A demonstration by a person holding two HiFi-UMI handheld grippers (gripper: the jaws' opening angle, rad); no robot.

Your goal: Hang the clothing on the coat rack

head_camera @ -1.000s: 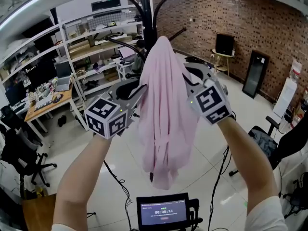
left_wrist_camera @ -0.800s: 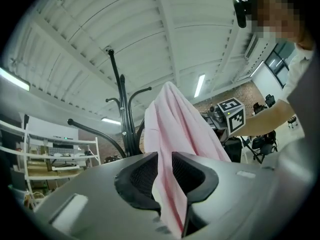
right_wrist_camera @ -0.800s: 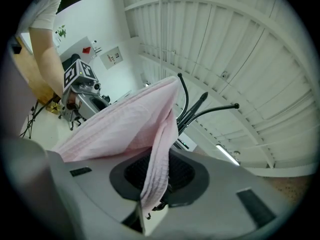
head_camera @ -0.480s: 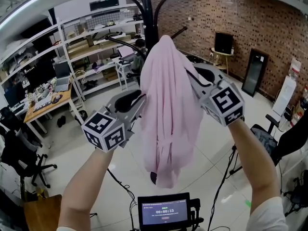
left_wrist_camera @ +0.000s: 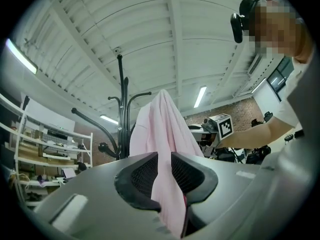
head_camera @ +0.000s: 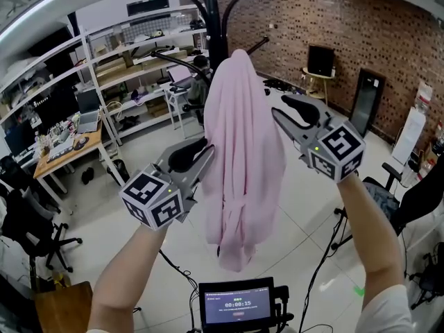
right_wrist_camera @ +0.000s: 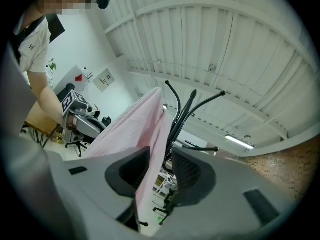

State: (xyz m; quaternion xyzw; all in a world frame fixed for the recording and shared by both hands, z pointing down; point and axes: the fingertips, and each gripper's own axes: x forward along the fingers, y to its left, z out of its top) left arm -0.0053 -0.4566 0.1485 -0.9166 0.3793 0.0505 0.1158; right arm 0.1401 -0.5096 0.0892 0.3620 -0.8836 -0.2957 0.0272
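A pale pink garment (head_camera: 239, 151) hangs in long folds, its top draped high against the black coat rack (head_camera: 211, 12); the hook under it is hidden. My left gripper (head_camera: 203, 159) is shut on the garment's left edge, and the cloth (left_wrist_camera: 160, 124) runs pressed between its pads (left_wrist_camera: 145, 176). My right gripper (head_camera: 279, 114) is at the garment's right side with its jaws opening. In the right gripper view the cloth (right_wrist_camera: 135, 124) still lies between them against the left pad, with a gap to the right pad (right_wrist_camera: 187, 171). The rack's arms (right_wrist_camera: 182, 114) rise behind.
White shelving (head_camera: 132, 54) and a wooden desk (head_camera: 69, 151) stand at the left, with a black office chair (head_camera: 28, 227) nearer. A screen on a stand (head_camera: 236, 304) is below me. A brick wall (head_camera: 333, 26) and a small table (head_camera: 320, 75) are at the back right.
Both grippers have come down and spread apart. The right one has moved right, off the garment's side, and its jaws have widened. The garment's top stays up at the rack.
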